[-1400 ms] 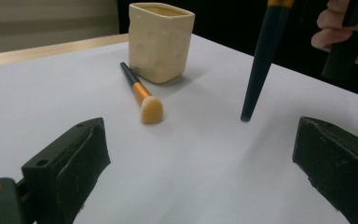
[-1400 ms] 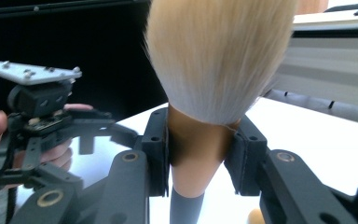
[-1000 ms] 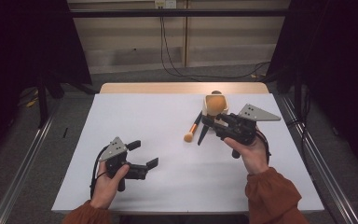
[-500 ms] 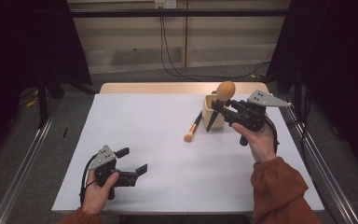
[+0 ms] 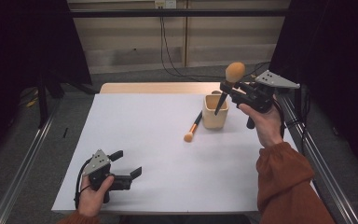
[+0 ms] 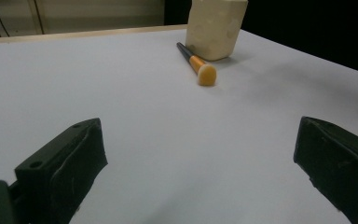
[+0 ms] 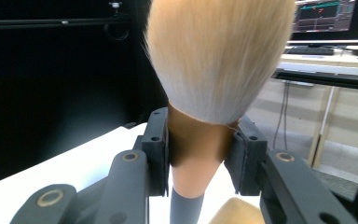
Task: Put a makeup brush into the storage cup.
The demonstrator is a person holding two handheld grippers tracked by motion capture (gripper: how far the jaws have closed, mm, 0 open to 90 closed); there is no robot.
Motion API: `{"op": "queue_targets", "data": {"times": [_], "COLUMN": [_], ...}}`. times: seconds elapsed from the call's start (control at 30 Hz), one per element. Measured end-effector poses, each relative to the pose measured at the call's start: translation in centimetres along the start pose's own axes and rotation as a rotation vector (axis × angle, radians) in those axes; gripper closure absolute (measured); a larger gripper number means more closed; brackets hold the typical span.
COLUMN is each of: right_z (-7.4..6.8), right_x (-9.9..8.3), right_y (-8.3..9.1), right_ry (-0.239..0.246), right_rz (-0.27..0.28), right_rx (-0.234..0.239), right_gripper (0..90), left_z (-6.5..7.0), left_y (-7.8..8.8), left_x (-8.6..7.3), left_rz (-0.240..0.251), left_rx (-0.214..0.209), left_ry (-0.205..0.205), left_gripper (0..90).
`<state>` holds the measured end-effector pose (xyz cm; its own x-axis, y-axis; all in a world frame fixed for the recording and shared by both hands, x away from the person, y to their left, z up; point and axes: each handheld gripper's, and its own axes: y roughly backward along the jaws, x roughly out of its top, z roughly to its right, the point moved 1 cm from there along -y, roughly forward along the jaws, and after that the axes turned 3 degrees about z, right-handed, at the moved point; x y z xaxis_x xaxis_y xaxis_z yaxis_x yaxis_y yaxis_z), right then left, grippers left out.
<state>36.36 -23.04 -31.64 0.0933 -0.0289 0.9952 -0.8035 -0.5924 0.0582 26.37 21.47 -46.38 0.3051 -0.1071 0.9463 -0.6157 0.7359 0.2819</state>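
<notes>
My right gripper point(image 5: 227, 88) is shut on a large makeup brush point(image 5: 230, 80), held upright with its fluffy orange head up and its dark handle slanting down over the beige holder cup point(image 5: 214, 112). In the right gripper view the pads point(image 7: 161, 151) clamp the brush's copper ferrule point(image 7: 198, 149) below the bristles. A second, smaller brush point(image 5: 193, 127) with an orange tip lies flat on the white table point(image 5: 158, 140), left of the cup; the left gripper view has this small brush point(image 6: 198, 66) and the cup point(image 6: 214, 25) ahead. My left gripper point(image 5: 127, 164) rests open near the front left corner, nothing between its jaws.
The white table's front edge point(image 5: 168, 211) lies just below my left hand. Metal rails point(image 5: 28, 154) run along both sides of the table. Cables point(image 5: 168, 51) hang on the wall behind. Monitors point(image 7: 326, 16) glow in the right gripper view.
My right gripper has lifted the large brush up and to the right, from beside the cup to above it. The left gripper drew back toward the front left corner.
</notes>
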Motion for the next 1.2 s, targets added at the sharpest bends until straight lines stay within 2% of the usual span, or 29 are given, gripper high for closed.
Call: {"op": "queue_targets", "data": {"times": [0.17,0.5,0.6,0.67,0.83,1.2], "right_z": [0.9,3.0,3.2,3.1,3.2,3.8], "right_x": [0.6,1.0,0.5,0.0,-0.9,-3.2], "right_y": [-0.3,-2.2,-2.8,-3.2,-3.8,-4.0], "right_ry": [0.011,0.031,0.035,0.045,0.034,0.032], "right_rz": [0.017,-0.010,-0.012,-0.032,-0.049,-0.096], "right_rx": [-0.027,-0.100,-0.114,-0.119,-0.116,-0.132], "right_gripper": [64.4,64.4,64.4,64.4,64.4,64.3], "left_z": [-0.2,-0.5,-0.7,-0.8,-0.8,-0.4], "left_y": [-0.1,-0.1,0.0,0.2,0.3,0.2], "left_x": [0.0,-0.1,0.0,0.1,0.0,-0.1], "left_rz": [-0.001,-0.001,0.003,0.007,0.006,0.000], "left_rx": [0.020,0.021,0.017,0.016,0.012,0.005], "left_ry": [-0.023,-0.011,-0.008,-0.002,0.000,-0.007], "left_gripper": [2.8,2.8,2.9,2.9,2.9,3.0]}}
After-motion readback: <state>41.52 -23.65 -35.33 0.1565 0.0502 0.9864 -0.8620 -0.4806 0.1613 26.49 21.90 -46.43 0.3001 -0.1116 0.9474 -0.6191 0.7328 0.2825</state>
